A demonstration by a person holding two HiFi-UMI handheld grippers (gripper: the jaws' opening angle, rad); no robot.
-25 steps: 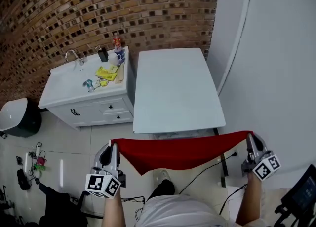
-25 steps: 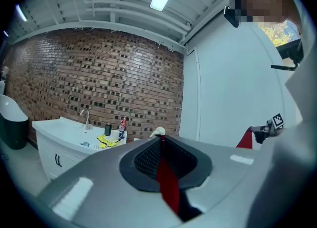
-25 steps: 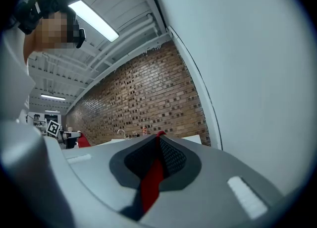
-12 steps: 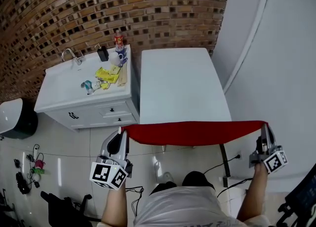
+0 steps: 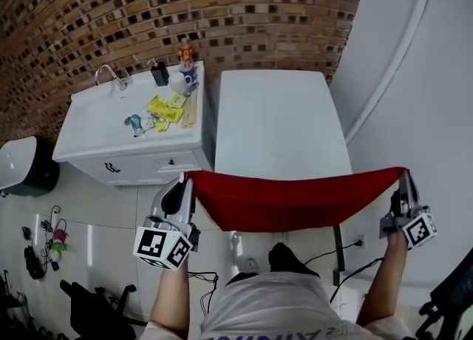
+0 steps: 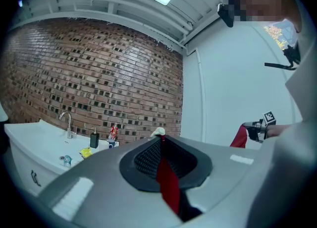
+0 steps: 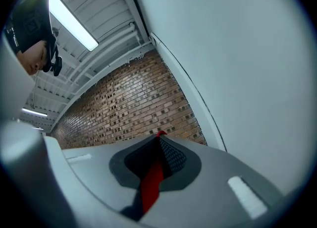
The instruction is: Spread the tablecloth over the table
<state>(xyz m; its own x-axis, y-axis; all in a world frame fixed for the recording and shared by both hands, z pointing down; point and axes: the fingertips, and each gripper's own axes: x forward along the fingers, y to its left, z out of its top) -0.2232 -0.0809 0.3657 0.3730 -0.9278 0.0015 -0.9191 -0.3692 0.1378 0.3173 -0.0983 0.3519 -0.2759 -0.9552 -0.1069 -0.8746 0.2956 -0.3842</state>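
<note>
Done: red tablecloth (image 5: 288, 199) stretched at table's (image 5: 277, 120) 6 o'clock edge.
Left: laying toward 12 o'clock.
Fingers: left gripper (image 5: 188, 178), right gripper (image 5: 403, 176) clamped on corners.

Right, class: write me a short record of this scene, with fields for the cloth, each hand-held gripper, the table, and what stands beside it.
cloth: red tablecloth, stretched in the air between both grippers, sagging in the middle
left hand-held gripper: shut on one top corner of the cloth
right hand-held gripper: shut on the other top corner
table: white table, top not yet covered, cloth at its near end
beside it: white sink cabinet against the brick wall
</note>
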